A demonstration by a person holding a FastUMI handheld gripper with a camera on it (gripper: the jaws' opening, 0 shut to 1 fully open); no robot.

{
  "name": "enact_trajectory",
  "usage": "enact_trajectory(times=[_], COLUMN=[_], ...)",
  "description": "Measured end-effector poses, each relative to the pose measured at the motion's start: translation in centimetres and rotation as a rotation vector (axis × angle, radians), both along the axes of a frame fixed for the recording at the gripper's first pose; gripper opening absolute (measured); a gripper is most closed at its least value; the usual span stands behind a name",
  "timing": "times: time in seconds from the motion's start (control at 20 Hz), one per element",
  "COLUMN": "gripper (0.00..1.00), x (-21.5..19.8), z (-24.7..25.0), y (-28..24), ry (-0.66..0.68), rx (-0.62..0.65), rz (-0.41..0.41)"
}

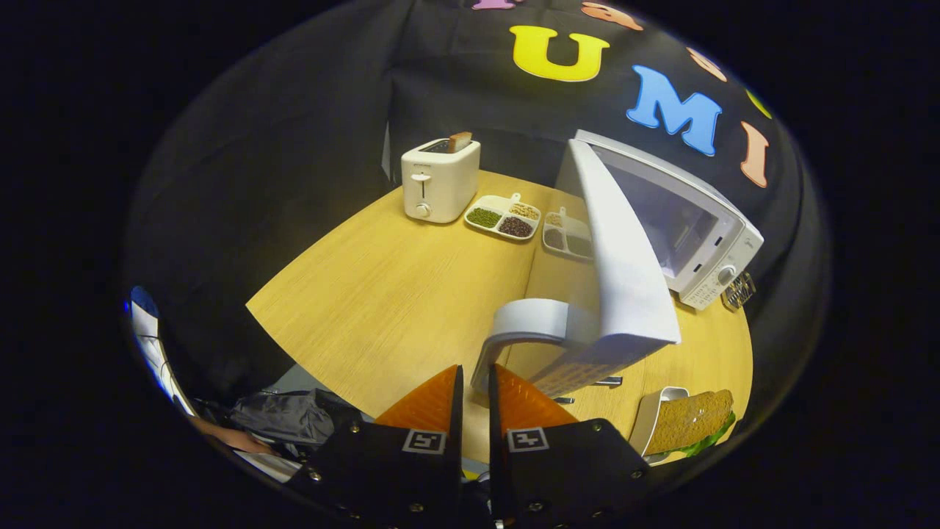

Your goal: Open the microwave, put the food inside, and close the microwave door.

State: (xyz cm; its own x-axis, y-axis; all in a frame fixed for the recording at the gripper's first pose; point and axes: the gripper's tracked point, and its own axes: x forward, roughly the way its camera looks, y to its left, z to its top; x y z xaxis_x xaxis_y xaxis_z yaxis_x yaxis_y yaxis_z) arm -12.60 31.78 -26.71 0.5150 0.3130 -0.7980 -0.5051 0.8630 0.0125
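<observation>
The gripper (475, 386) has its fingers nearly together, pinching the door handle (525, 323) just ahead. Sandwich (690, 420) waits at four o'clock. Beyond at one o'clock, the microwave (683, 228) stands open. Opening looks done; next, I'd guess, let go and fetch the food.

Open microwave on a crowded table

The white box microwave (683, 235) stands at the back right of the pale wooden table (382, 294), its white door (617, 279) swung out toward the gripper (474, 389); the white two-slot toaster (439, 180) stands behind left, the white divided grain tray (503, 217) between them, and the brown-bread sandwich (690, 420) lies right of the nearly closed fingers.
</observation>
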Motion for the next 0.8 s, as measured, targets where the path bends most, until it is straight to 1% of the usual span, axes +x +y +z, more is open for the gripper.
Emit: enact_trajectory(times=[0.05,0.2,0.35,0.5,0.55,0.6,0.65,0.7,0.75,0.8], gripper=[0.11,0.12,0.13,0.15,0.31,0.39,0.51,0.57,0.78,0.87], x=[-0.1,-0.2,-0.7,-1.3,-1.5,-1.6,-1.7,-1.8,-1.9,-1.7], z=[0.1,1.1,5.0,9.5,11.1,12.5,13.9,14.8,15.8,16.8], y=[1.0,3.4,5.7,6.9,7.1,7.0,6.8,6.6,6.2,5.6], ry=[0.000,-0.030,-0.085,-0.149,-0.171,-0.195,-0.214,-0.235,-0.260,-0.292], rx=[0.028,0.100,0.263,0.394,0.432,0.463,0.490,0.512,0.525,0.530], rz=[0.024,0.112,0.204,0.272,0.292,0.310,0.330,0.342,0.351,0.354])
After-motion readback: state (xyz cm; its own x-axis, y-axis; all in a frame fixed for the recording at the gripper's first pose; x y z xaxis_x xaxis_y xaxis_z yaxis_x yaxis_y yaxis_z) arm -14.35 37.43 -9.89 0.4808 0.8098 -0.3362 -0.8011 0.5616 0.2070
